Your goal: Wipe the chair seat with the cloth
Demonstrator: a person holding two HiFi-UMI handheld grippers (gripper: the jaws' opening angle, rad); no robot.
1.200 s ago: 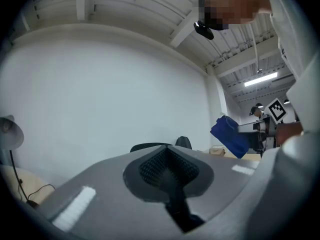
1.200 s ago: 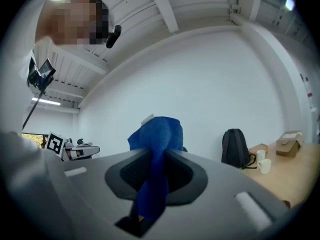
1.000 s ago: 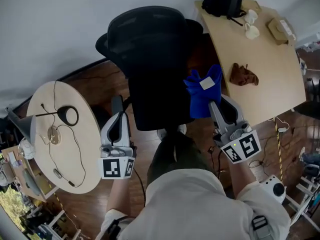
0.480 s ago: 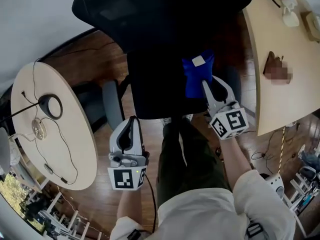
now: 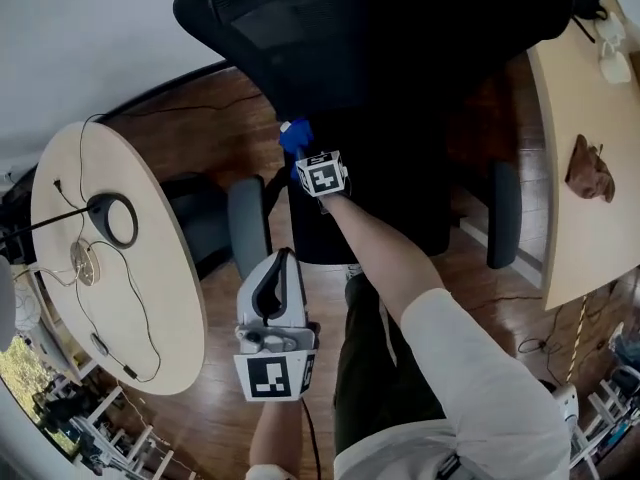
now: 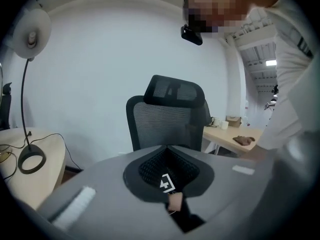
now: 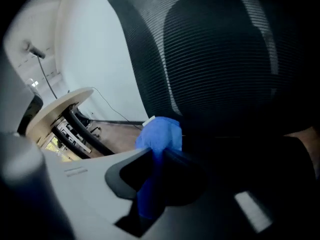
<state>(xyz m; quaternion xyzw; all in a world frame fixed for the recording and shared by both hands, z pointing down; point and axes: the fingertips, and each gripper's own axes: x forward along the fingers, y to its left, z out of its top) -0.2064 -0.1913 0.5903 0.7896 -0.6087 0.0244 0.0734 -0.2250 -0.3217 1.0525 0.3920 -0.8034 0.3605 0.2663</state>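
Right gripper [image 5: 303, 156]: clamped tight on the cloth, with the arm reaching out across the seat!
Cloth [image 5: 295, 136]: blue and bunched between those jaws. It sat at the chair seat's far corner on the round-table side, just under the mesh backrest [image 5: 330, 28].
Chair seat [image 5: 400, 208]: black; whether the cloth actually touched it was hard to call.
Left gripper [image 5: 272, 280]: jaws together on nothing, held low beside the armrest [image 5: 245, 223], well apart from the cloth.
Round table [image 5: 160, 298]: off to the left.

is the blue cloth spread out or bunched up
Bunched up: the cloth pokes out as a crumpled wad, pinched in the right tongs.
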